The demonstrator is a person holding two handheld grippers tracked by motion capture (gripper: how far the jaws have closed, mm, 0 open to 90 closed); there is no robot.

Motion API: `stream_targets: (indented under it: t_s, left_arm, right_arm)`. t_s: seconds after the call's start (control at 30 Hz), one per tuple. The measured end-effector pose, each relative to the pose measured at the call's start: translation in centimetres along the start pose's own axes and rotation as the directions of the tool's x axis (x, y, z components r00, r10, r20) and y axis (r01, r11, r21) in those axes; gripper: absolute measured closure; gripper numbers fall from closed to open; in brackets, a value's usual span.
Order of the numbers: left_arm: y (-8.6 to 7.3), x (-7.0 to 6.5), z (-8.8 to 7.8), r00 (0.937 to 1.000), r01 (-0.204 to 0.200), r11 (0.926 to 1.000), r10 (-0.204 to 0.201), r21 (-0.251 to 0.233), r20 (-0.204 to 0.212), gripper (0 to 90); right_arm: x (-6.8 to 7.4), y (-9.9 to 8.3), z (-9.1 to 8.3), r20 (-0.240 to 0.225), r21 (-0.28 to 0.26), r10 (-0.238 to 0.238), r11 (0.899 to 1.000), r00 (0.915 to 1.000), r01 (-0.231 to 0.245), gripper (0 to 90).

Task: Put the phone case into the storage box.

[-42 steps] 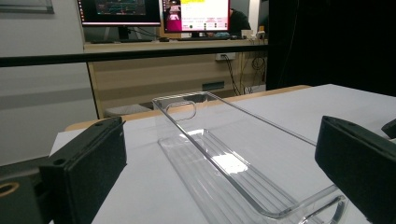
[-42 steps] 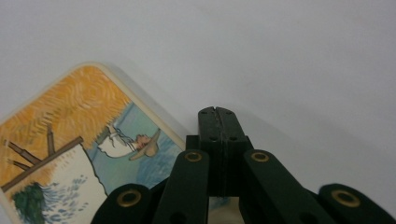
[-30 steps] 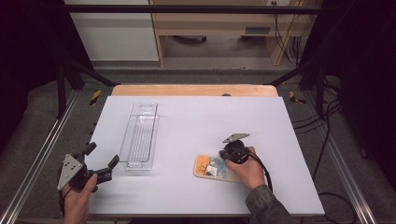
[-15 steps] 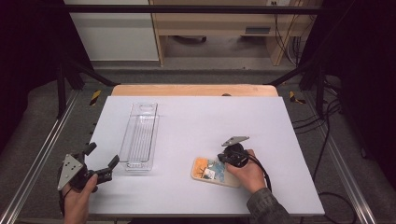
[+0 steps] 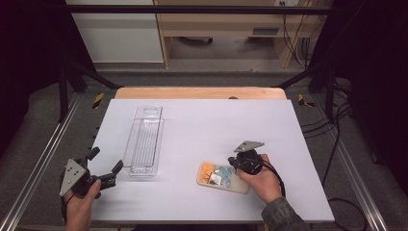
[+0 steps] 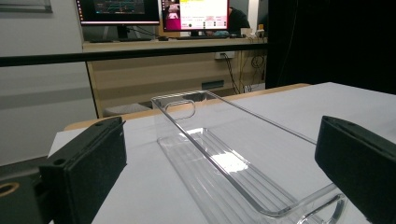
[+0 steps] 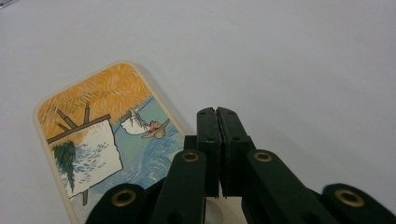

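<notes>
**Currently: flat card under shut jaws, tray waiting between spread ones**

Item 1 — right gripper [image 5: 234, 162]. Jaws clenched pad against pad with nothing between them, as the right gripper view shows [image 7: 217, 122]. Tips hang over the edge of the card, pointed down at it; contact with it cannot be told.

Item 2 — picture card [image 7: 98, 135], the thing in hand. Thin, rounded corners, painted orange and blue, lying flat on the white worktop [image 5: 202, 120]. It sits directly beneath and to the left of the right jaws in their own view. Risk: a flat card offers no edge to closed jaws. Pressing down would likely skid it across the smooth worktop; opening too late or too narrowly would only nudge it away. Prying under one corner could flip or bend it.

Item 3 — left gripper [image 5: 103, 166]. Jaws spread wide, gripping nothing, resting near the worktop's near-left corner.

Item 4 — clear plastic tray [image 6: 224, 158]. Long, empty, handle cut-outs at both ends, lying straight ahead of and between the left jaws, near end just beyond them. Risk: light and slippery, it may slide or tilt if one pad reaches it before the other, and its transparent walls make the rim easy to misjudge.
</notes>
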State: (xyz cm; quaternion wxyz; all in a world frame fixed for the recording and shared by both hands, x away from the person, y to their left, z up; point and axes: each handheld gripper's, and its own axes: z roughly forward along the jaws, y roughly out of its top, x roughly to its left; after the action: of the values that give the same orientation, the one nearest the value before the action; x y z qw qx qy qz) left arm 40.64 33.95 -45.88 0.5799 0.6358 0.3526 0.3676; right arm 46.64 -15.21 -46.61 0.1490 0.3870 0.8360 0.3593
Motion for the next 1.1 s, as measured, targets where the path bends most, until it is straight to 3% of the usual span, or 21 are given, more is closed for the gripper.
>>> stream_targets:
  t_s: [0.73,1.1]
  left_arm:
    - [0.0,0.0,0.0,1.0000,0.000,1.0000,0.000,0.001,0.002,2.2]
    - [0.0,0.0,0.0,1.0000,-0.001,1.0000,0.001,0.001,0.002,2.2]
  right_arm:
    - [0.7,0.3,-1.8,-0.010,-0.030,-0.029,0.999,0.9995,0.029,87.9]
    - [0.9,0.1,-2.8,-0.019,-0.038,-0.044,0.998,0.9988,0.043,82.5]
